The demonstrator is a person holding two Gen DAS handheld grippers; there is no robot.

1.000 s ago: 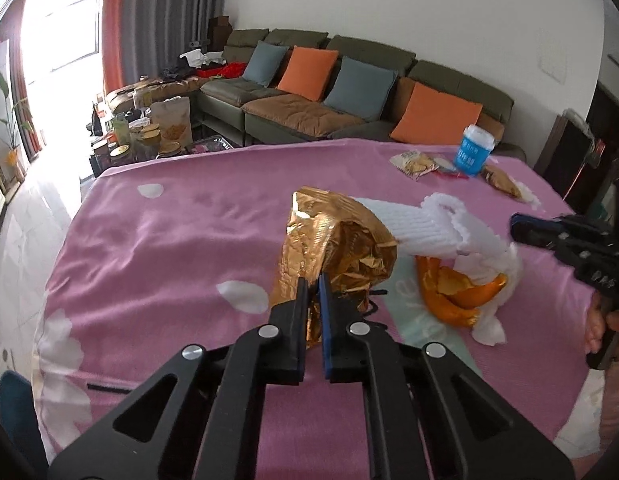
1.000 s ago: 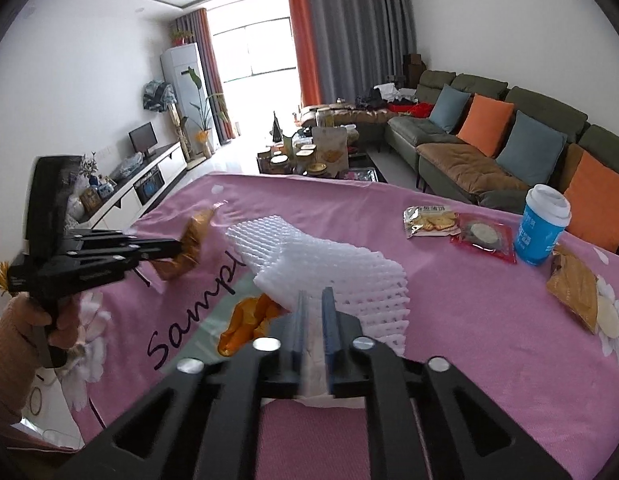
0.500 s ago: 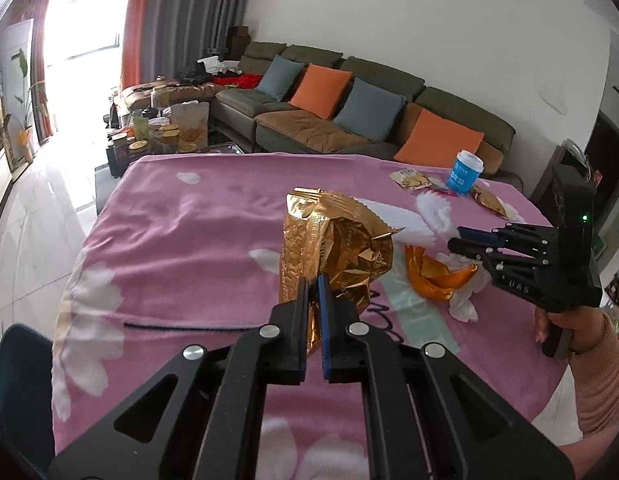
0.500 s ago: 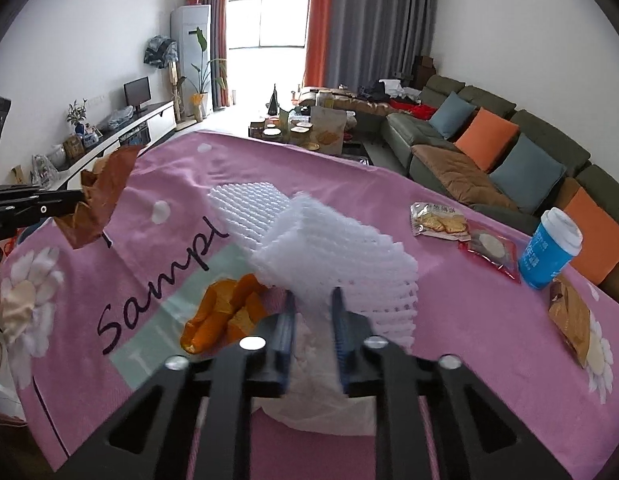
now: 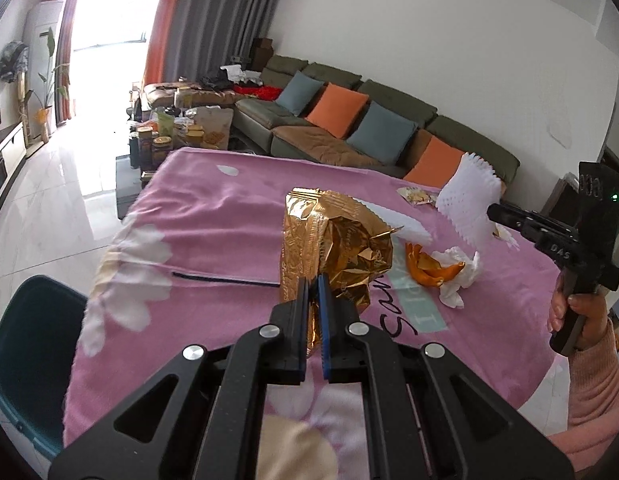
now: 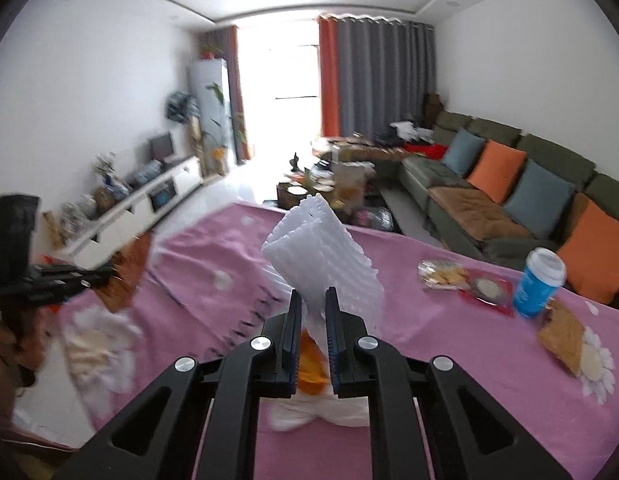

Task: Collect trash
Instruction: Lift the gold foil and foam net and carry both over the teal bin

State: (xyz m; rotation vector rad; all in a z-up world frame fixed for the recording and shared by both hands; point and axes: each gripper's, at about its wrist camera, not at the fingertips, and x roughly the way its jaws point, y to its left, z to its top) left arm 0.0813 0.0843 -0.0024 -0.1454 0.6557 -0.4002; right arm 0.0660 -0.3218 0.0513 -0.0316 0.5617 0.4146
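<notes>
My left gripper [image 5: 313, 286] is shut on a crumpled gold foil bag [image 5: 333, 240] and holds it above the pink tablecloth [image 5: 213, 216]. My right gripper [image 6: 313, 300] is shut on a white foam net sleeve [image 6: 321, 256] and holds it up off the table; it shows in the left wrist view [image 5: 467, 200] at the right. Orange peel [image 5: 429, 268] and a crumpled white tissue [image 5: 457, 276] lie on the cloth below it. A second white foam net [image 5: 397, 226] lies behind the gold bag.
A dark teal bin [image 5: 25, 356] stands at the table's left edge. A blue paper cup [image 6: 539, 282], snack packets [image 6: 445, 276] and a brown wrapper [image 6: 561, 334] lie at the far right of the table. A green sofa [image 5: 349, 120] stands behind.
Both grippers have risen and pulled back from the table. The right gripper lifted the foam net off the orange peel. The left still holds the gold bag; the bin has come into view.
</notes>
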